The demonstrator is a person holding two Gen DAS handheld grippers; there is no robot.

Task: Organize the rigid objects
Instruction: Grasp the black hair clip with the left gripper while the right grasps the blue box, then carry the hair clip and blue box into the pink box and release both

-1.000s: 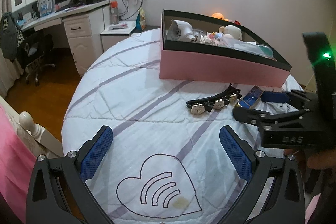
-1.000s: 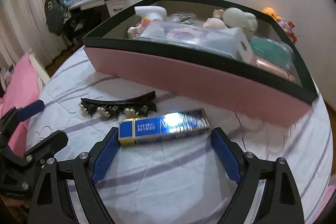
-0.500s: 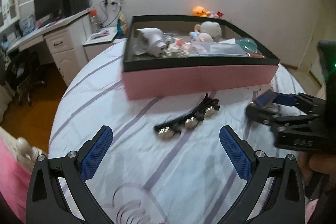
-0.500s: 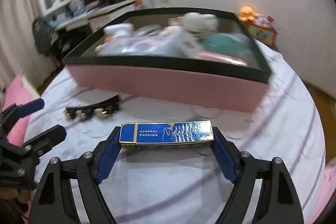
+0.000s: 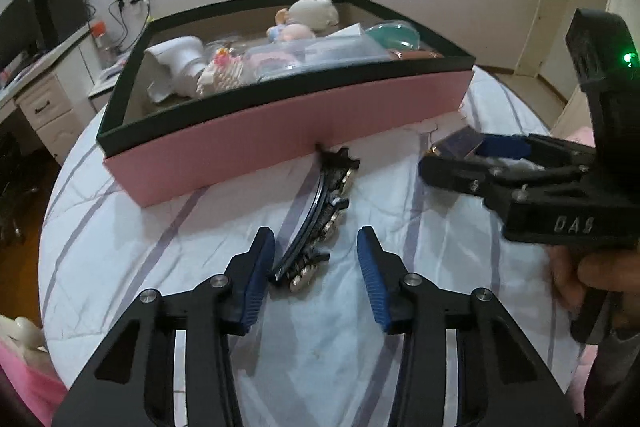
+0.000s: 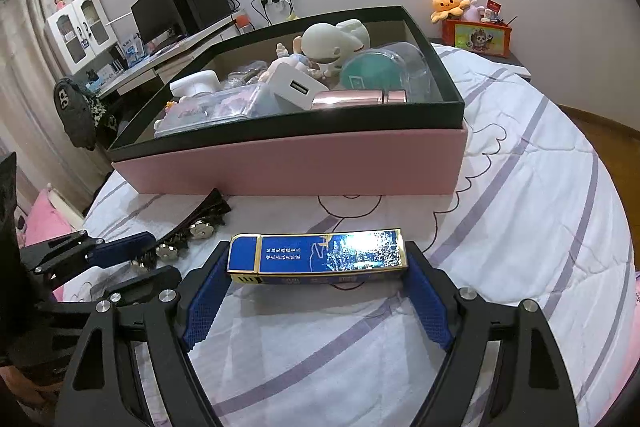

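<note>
A black hair clip (image 5: 320, 223) with metal studs lies on the white quilt in front of the pink box (image 5: 280, 131). My left gripper (image 5: 316, 267) is half closed around the clip's near end, pads on either side, not touching it. My right gripper (image 6: 316, 279) is shut on a blue and gold flat box (image 6: 320, 257), held just above the quilt. The right gripper also shows in the left wrist view (image 5: 476, 155). The clip also shows in the right wrist view (image 6: 188, 231), with the left gripper (image 6: 132, 263) at it.
The pink box (image 6: 320, 163) with a black rim holds a white charger (image 6: 294, 91), figurines, a teal case and other items. The bed edge drops off left and right. A desk with a monitor (image 6: 160, 15) stands behind; a red bin (image 6: 478, 37) sits on a nightstand.
My left gripper moved forward over the hair clip and its jaws narrowed around it. My right gripper closed on the blue box and lifted it slightly, turning toward the pink box.
</note>
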